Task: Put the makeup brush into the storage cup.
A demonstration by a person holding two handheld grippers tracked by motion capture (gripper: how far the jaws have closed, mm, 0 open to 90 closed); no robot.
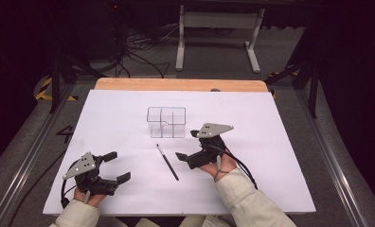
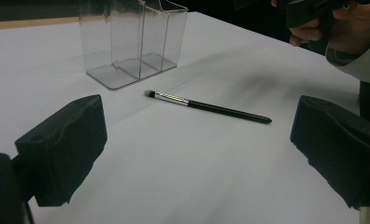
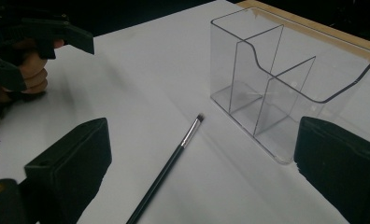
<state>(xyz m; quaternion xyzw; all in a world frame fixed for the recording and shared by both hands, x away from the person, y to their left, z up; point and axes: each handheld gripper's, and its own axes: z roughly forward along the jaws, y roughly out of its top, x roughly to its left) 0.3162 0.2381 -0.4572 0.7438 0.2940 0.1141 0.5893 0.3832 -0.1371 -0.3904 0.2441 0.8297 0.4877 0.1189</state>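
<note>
Makeup brush (image 1: 167, 162) lies flat on the white table sheet (image 1: 119, 123), between the two grippers and touched by neither, its bristle tip toward the clear organizer (image 1: 166, 122) and its black handle end toward the person. The high view sets out the whole layout: the left gripper (image 1: 118, 166) low at the left, well apart from the brush, and the right gripper (image 1: 187, 144) just right of the brush, near the organizer's front corner. Both pairs of jaws stand wide apart with nothing between them.

The left gripper view looks across the brush (image 2: 206, 106) sideways, showing its dark bristles, silver ferrule and black handle, with the organizer (image 2: 131, 42) behind it and the person's other hand (image 2: 330, 30) at the top right. The right gripper view brings the organizer (image 3: 286, 79) close enough to show its inner dividers and its scooped front wall, all compartments holding nothing; the brush (image 3: 174, 161) runs down to the bottom edge there, its tip just short of the organizer's base, not touching it. The left gripper (image 3: 29, 42) shows far off at the upper left.

Nothing lies between either gripper and the brush. A wooden strip (image 1: 176, 84) edges the far side of the sheet, and a white frame (image 1: 218, 33) and cables (image 1: 138, 52) stand on the floor beyond.

Counted: one brush, one organizer, two grippers.
</note>
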